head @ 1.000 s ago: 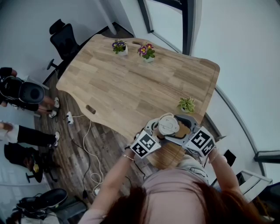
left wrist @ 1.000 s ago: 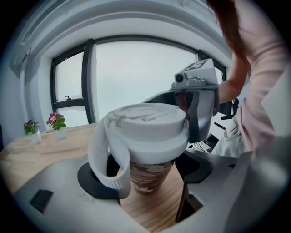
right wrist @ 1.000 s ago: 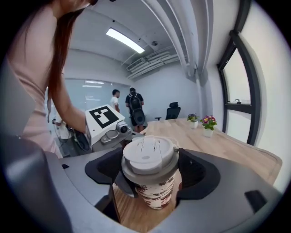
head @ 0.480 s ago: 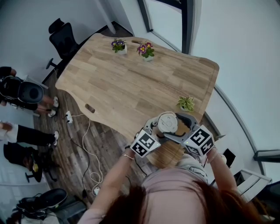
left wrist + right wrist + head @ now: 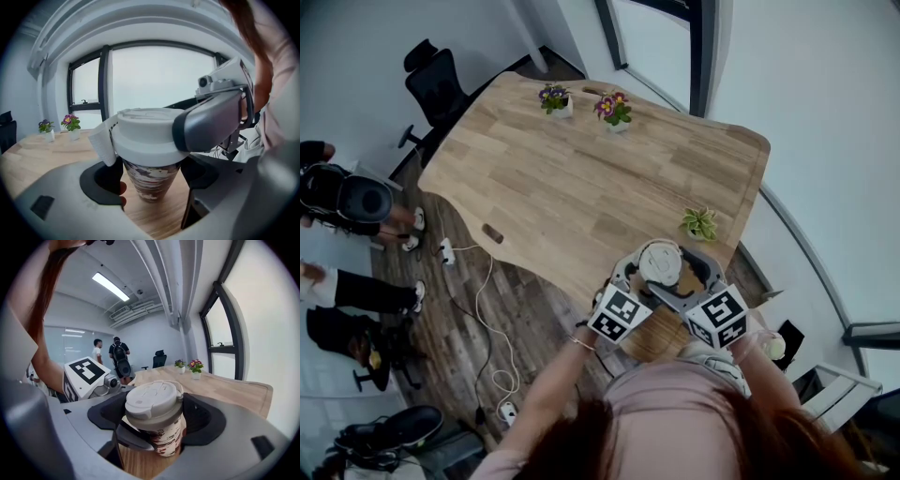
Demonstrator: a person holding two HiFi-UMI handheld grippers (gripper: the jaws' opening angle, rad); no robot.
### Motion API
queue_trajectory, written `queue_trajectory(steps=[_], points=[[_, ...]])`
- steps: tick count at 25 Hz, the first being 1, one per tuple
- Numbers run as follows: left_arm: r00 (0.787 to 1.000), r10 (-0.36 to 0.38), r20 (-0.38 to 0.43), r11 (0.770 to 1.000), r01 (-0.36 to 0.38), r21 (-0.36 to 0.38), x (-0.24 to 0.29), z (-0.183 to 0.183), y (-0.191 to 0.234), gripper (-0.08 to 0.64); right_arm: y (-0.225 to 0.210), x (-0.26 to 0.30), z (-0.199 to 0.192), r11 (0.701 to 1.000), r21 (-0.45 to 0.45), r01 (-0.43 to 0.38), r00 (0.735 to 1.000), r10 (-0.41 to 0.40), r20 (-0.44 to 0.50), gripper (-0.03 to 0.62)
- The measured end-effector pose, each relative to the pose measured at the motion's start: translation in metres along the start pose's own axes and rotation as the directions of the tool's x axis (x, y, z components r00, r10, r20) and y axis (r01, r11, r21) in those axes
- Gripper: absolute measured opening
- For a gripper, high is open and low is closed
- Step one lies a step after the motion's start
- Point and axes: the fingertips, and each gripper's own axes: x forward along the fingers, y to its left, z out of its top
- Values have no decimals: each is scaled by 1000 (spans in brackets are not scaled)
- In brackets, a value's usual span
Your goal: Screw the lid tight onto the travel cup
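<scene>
hugging the table point(image 5: 581, 187) edge, left gripper point(image 5: 151, 177) clamps cup point(image 5: 168, 438), right gripper point(image 5: 157, 414) lid point(image 5: 151, 400).

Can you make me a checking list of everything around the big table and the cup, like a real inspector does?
Surface: pale wooden table with a wavy edge.
Job's things: patterned paper travel cup by the table's near edge, white plastic lid on top.
Clutter: pot of purple flowers, pot of pink flowers, small green plant.
Grippers: left tongs closed on the cup's body; right tongs closed on the lid.
Cables: white cable on the floor.
Surroundings: black office chair, people, large window.
</scene>
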Motion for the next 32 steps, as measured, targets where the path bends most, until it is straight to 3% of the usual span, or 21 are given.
queue_trajectory(steps=[3,7,10,18,32], points=[[1000,-6,4,1000,6,-2,-2,0,0,365,2,0,0,1000,5,-29,1000,29,-3,362],[994,-106,-10,994,106,39,-2,-2,-3,365,4,1,-1,992,-18,-123,991,121,-57,362],[988,-154,-29,986,156,60,-2,-2,-3,365,5,3,0,989,-23,-148,987,146,-71,362],[997,-55,-50,998,56,30,0,-2,2,365,-1,3,1,999,-7,-53,998,53,-25,362],[998,-46,-42,999,45,-21,-5,-8,3,364,0,-2,1,1000,-3,-1,999,1,-32,362]])
